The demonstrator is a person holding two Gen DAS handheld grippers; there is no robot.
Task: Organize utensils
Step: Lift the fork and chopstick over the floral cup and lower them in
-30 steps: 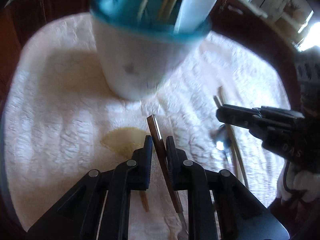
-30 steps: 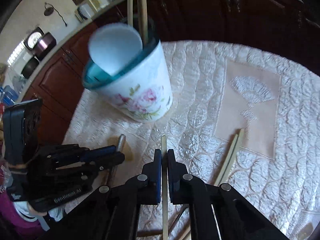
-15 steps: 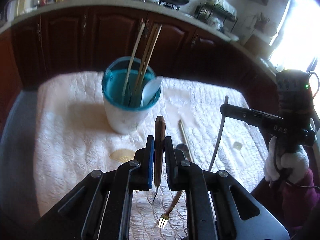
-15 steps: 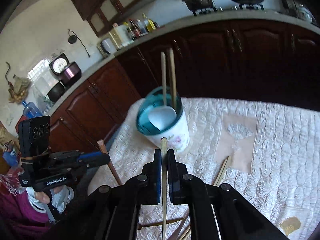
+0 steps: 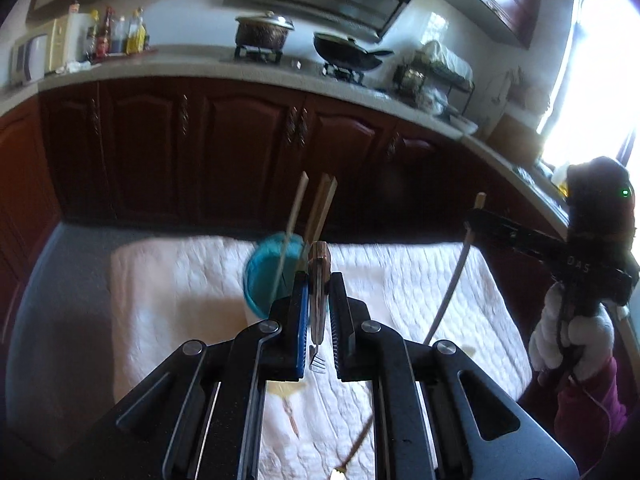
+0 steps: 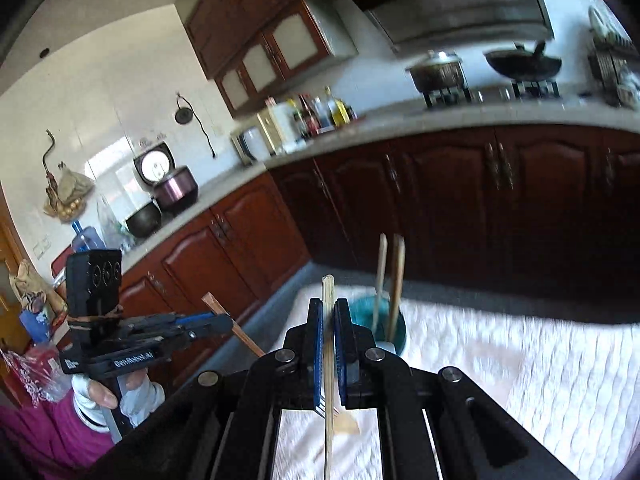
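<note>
With my left gripper (image 5: 319, 312) clamped on the wood-handled fork (image 5: 319, 280) and my right gripper (image 6: 328, 344) pinching a chopstick (image 6: 328, 340), both light, stiff and thin, I judge mid-shaft grips steadiest. Both utensils hang above the quilted cloth (image 5: 180, 280), near the teal-rimmed cup (image 5: 260, 276).

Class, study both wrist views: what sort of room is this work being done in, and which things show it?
Most likely a home kitchen: a lidded metal pot and black wok sit on stove burners, dark red wooden cabinets run under the countertop, and sauce bottles stand beside.
</note>
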